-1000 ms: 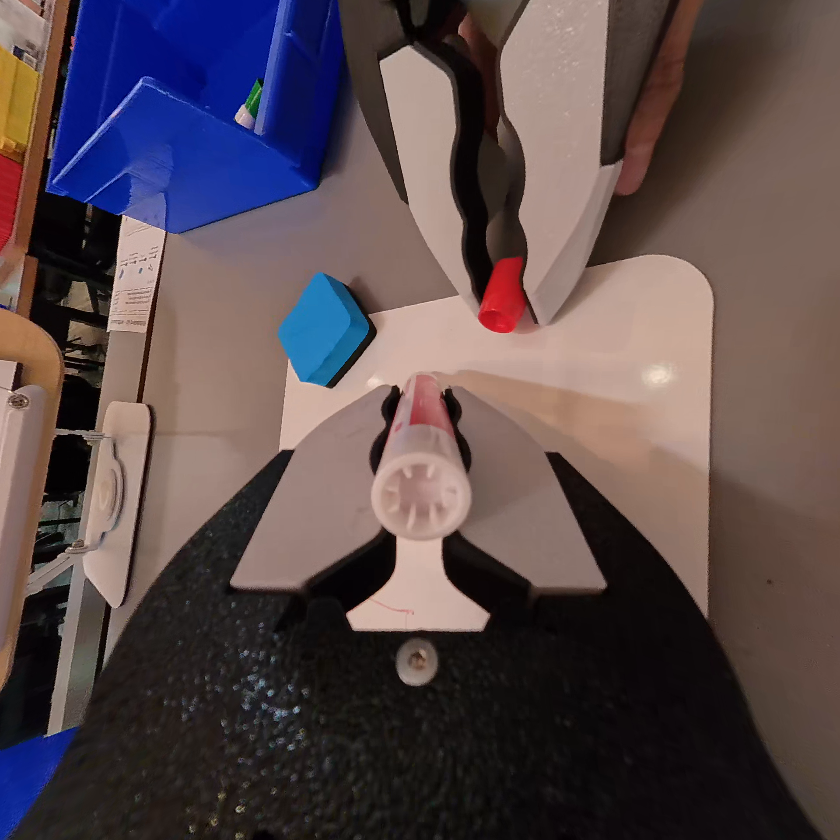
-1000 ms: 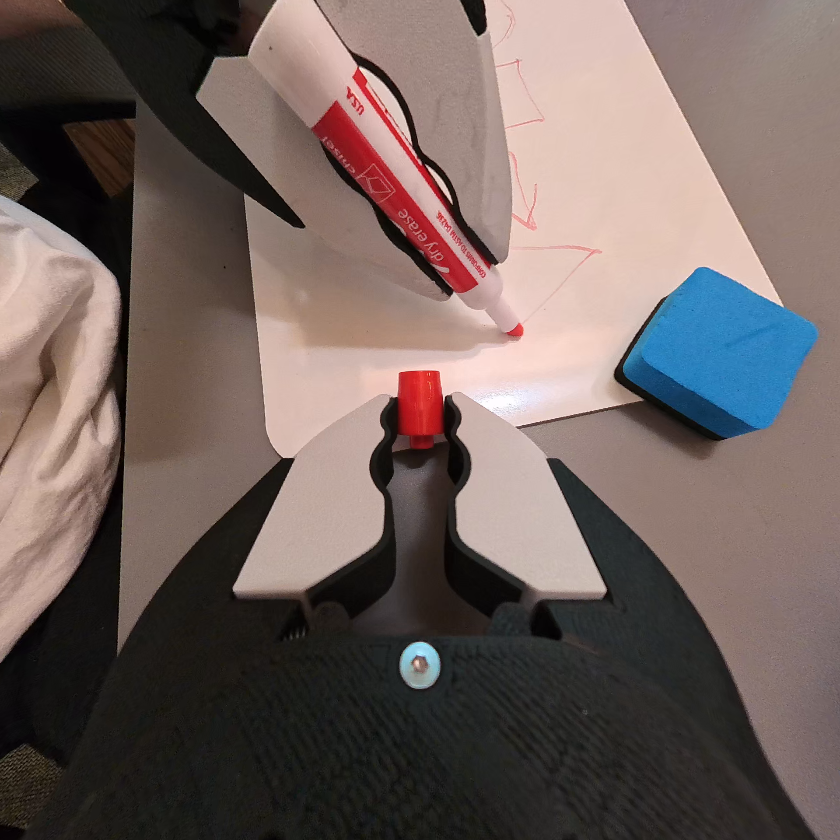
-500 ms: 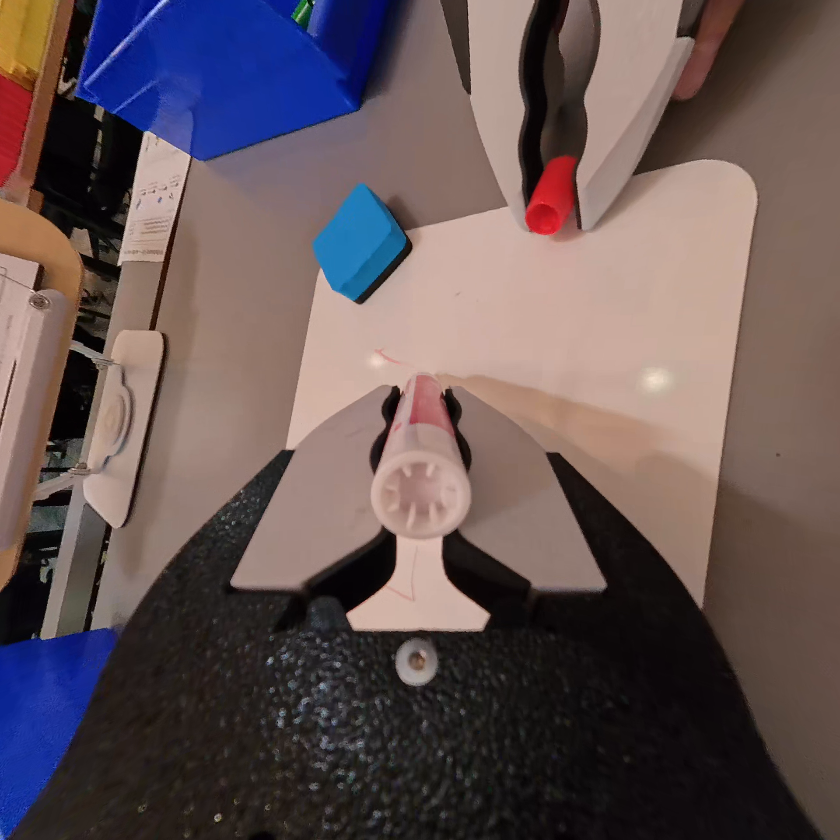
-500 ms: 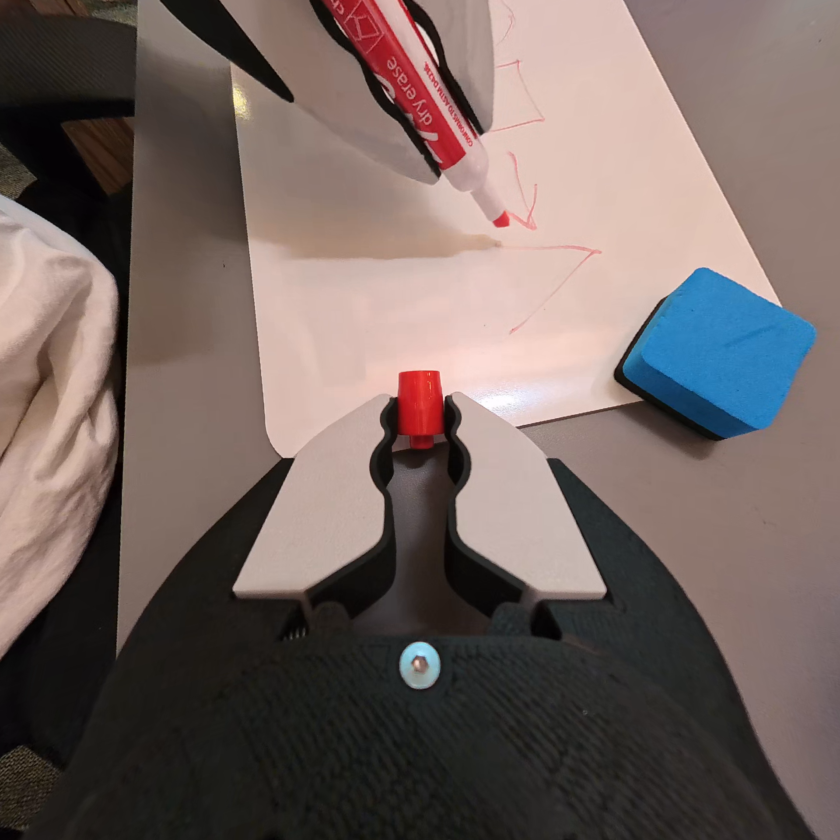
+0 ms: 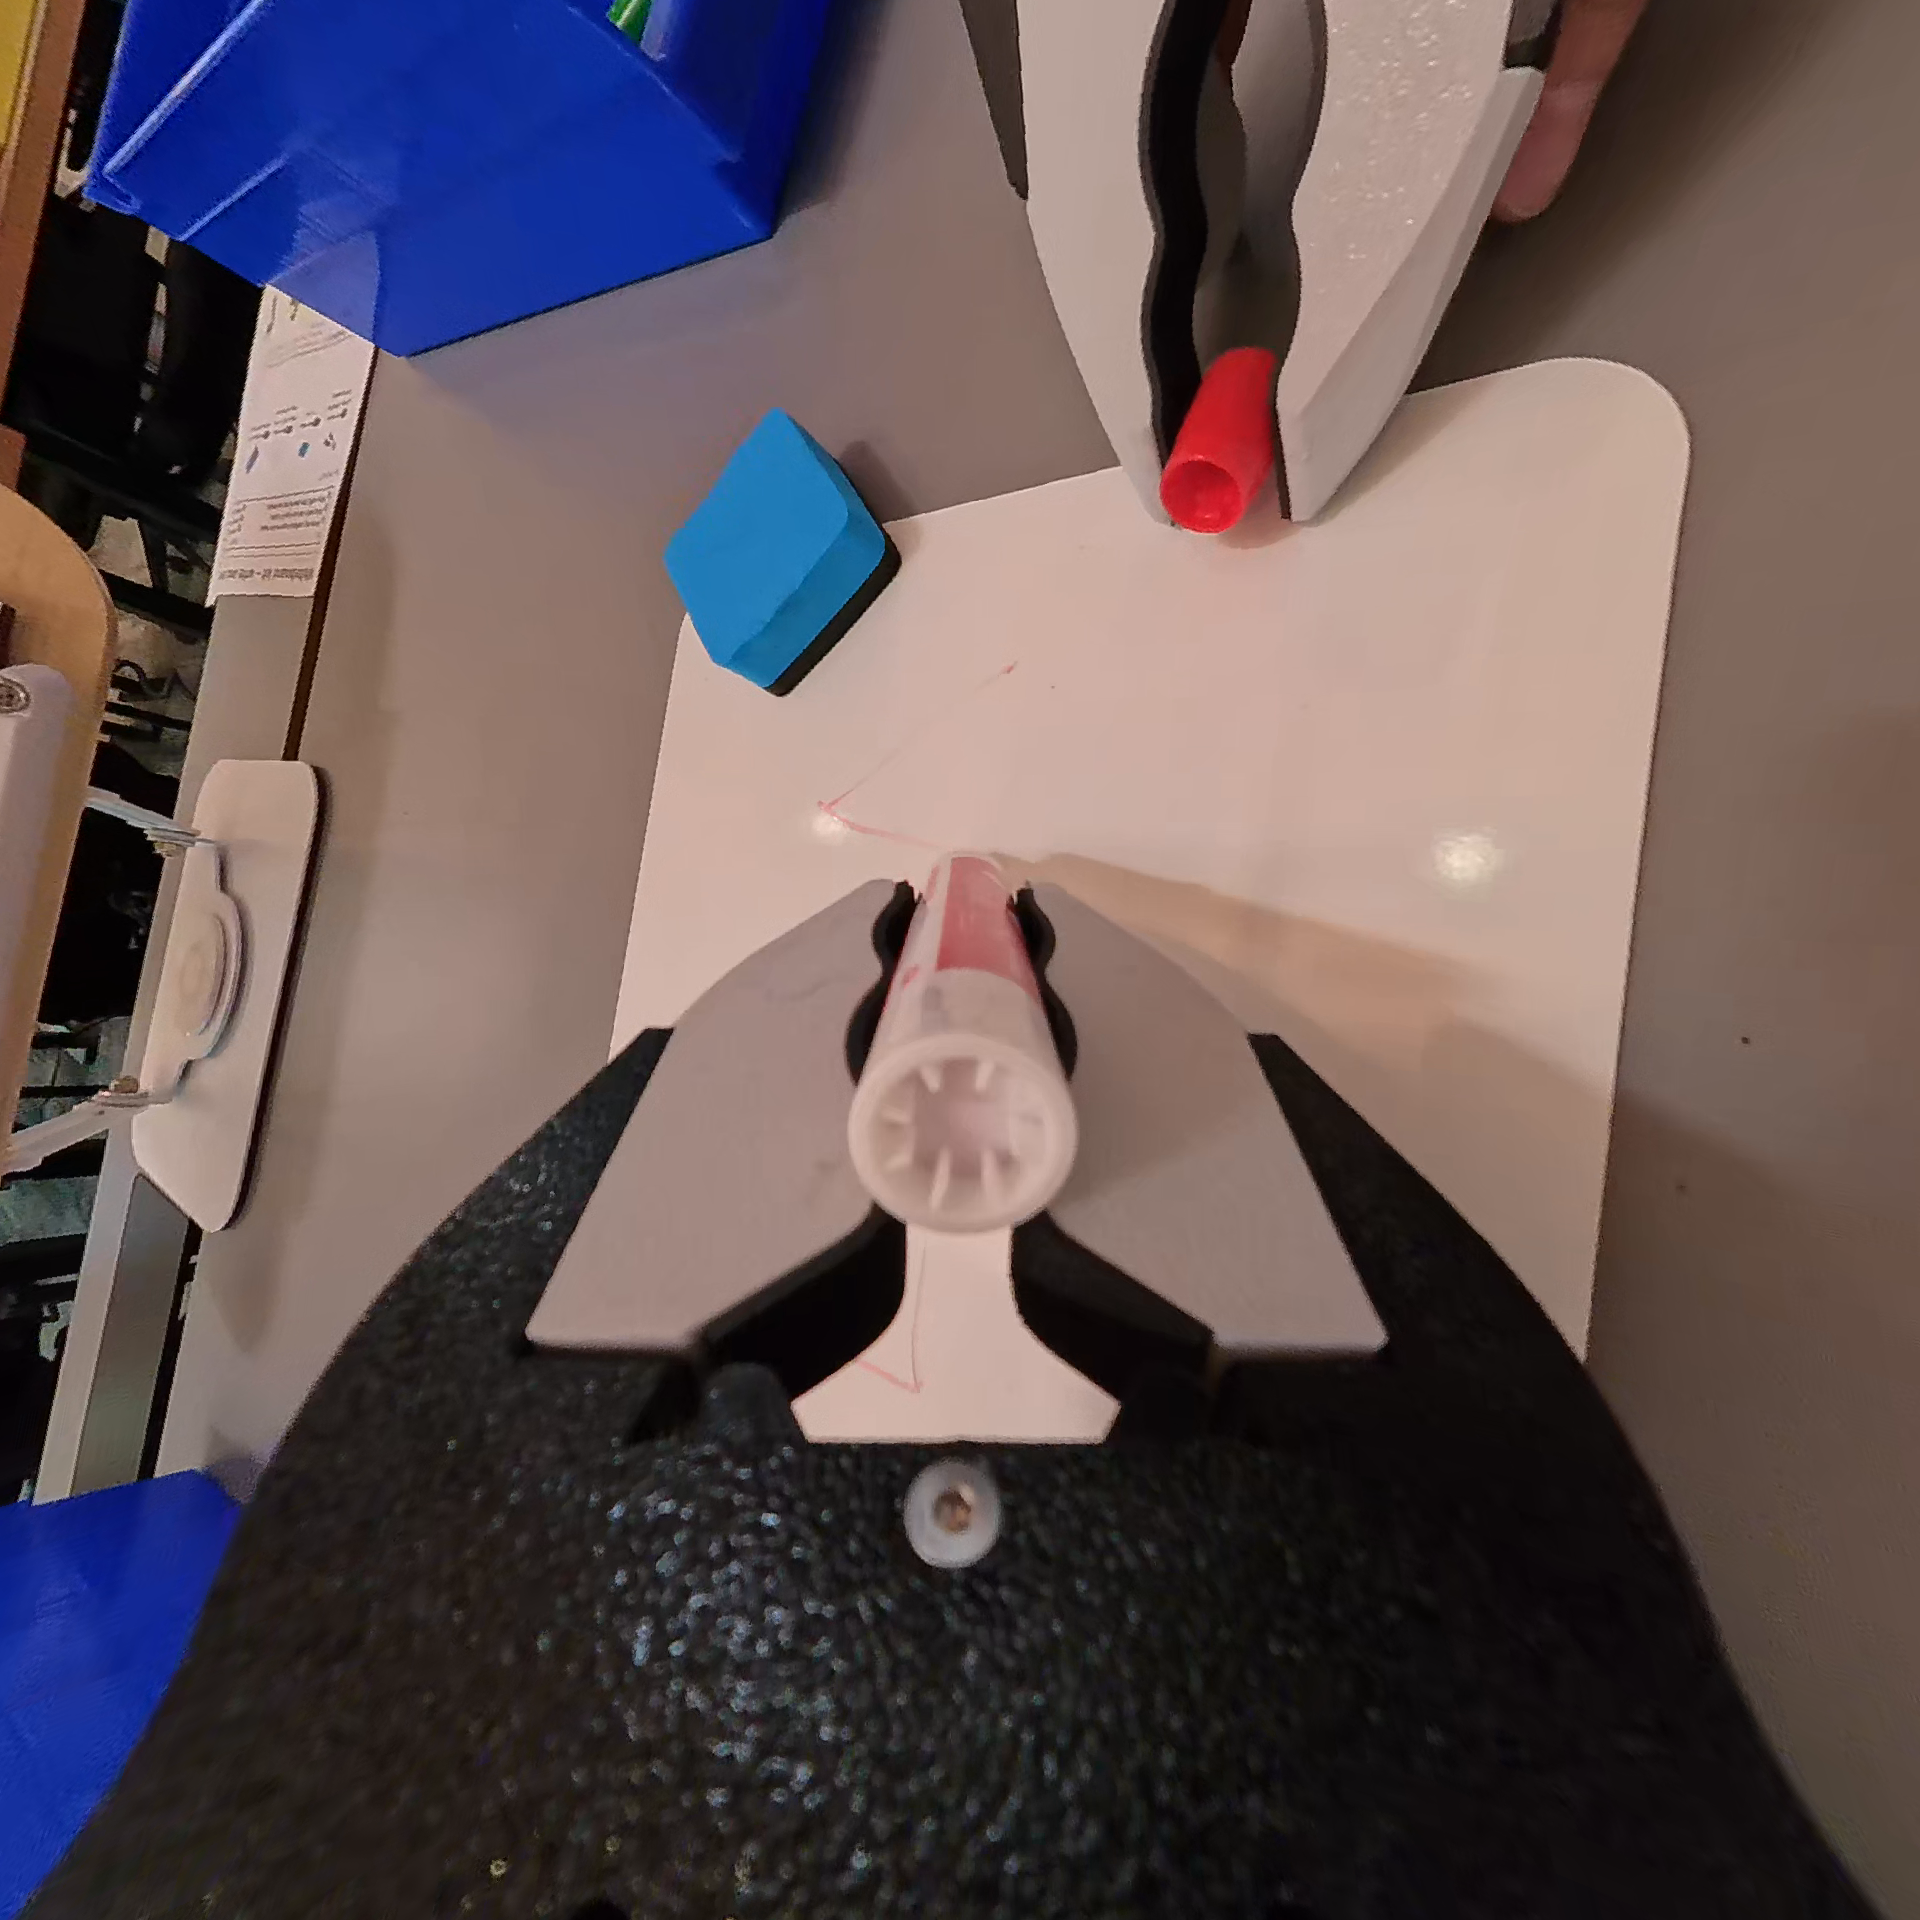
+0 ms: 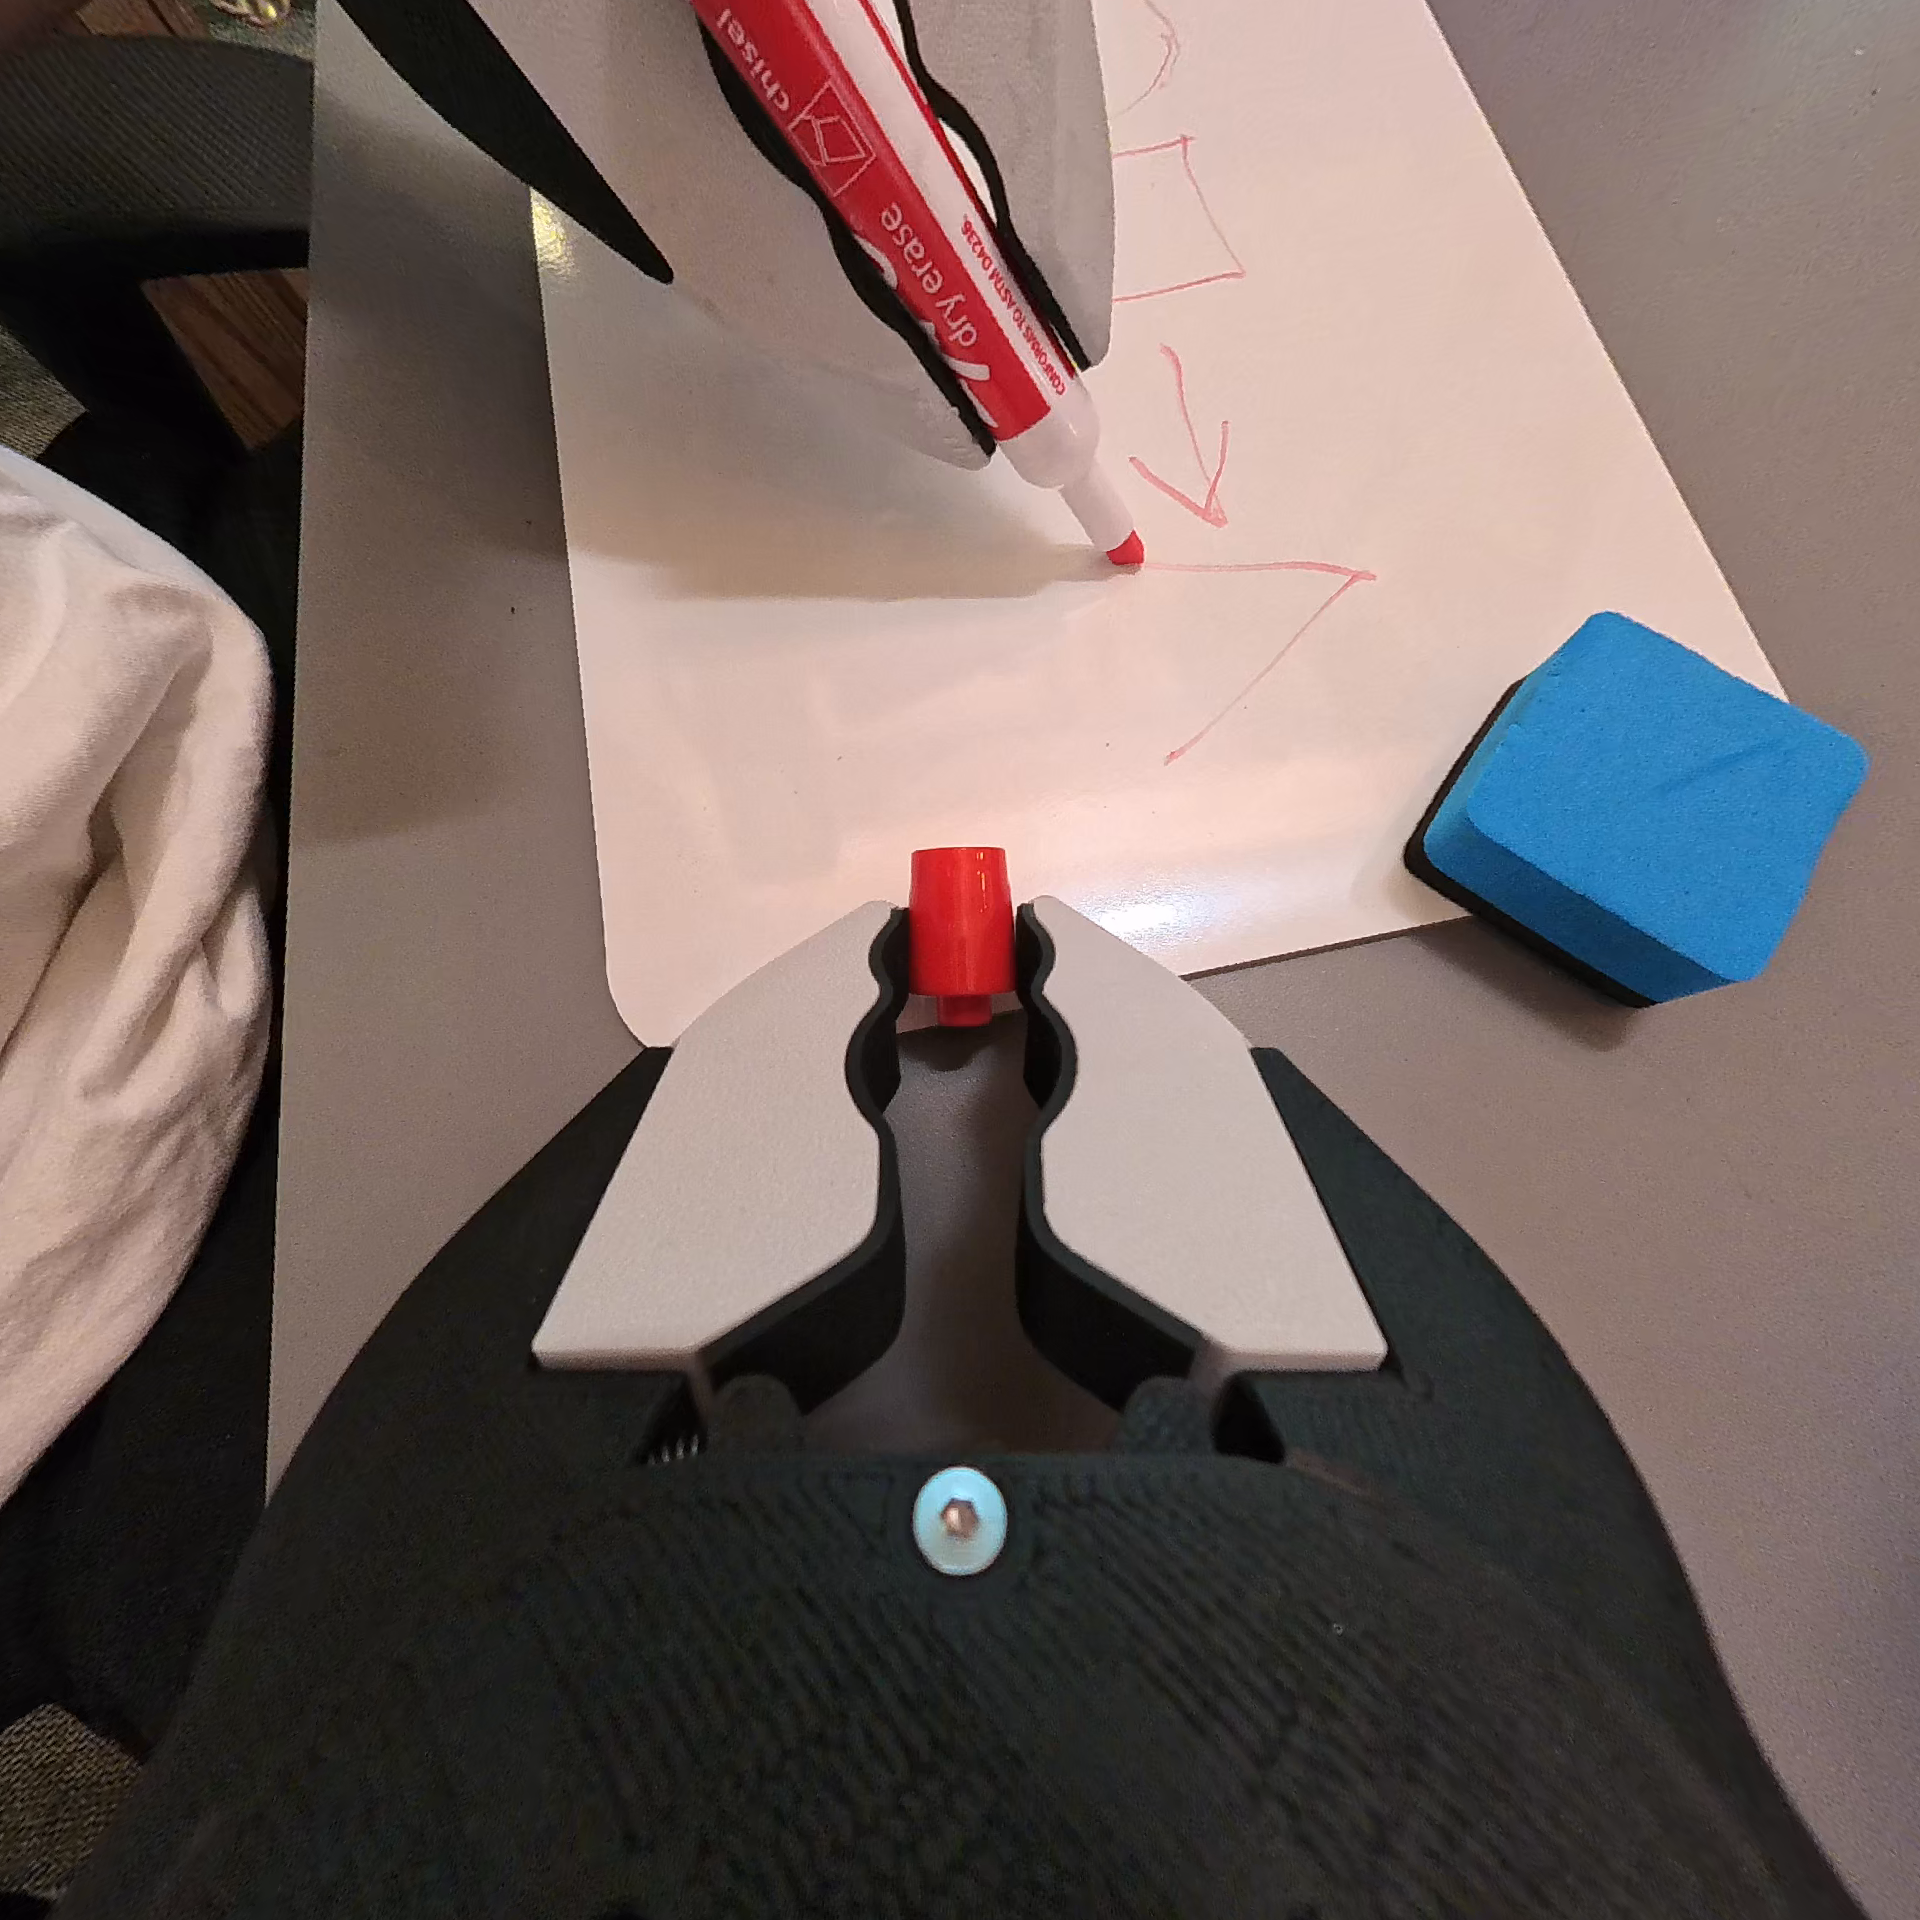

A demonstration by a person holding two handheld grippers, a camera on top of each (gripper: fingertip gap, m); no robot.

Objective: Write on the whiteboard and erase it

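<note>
While capless, marker (image 6: 940,260) tip on whiteboard (image 6: 831,727).

My left tongs (image 5: 961,894) clamp the marker (image 6: 940,244), whose tip touches the whiteboard (image 5: 1299,727) mid-sheet; the tongs' bulk blocks the near half of the board in the left wrist view. My right tongs (image 6: 958,920), closed on the red cap (image 6: 958,920), hang over the board's opposite edge. Between the two tongs lies open board, bare apart from red strokes. The eraser (image 6: 1642,800) sits at one board corner, overlapping its edge; open tabletop (image 6: 1558,1195) beside it gives approach. A blue bin (image 5: 436,156) bounds the tabletop beyond the eraser. White cloth (image 6: 114,883) lies off the tabletop's other side.
</note>
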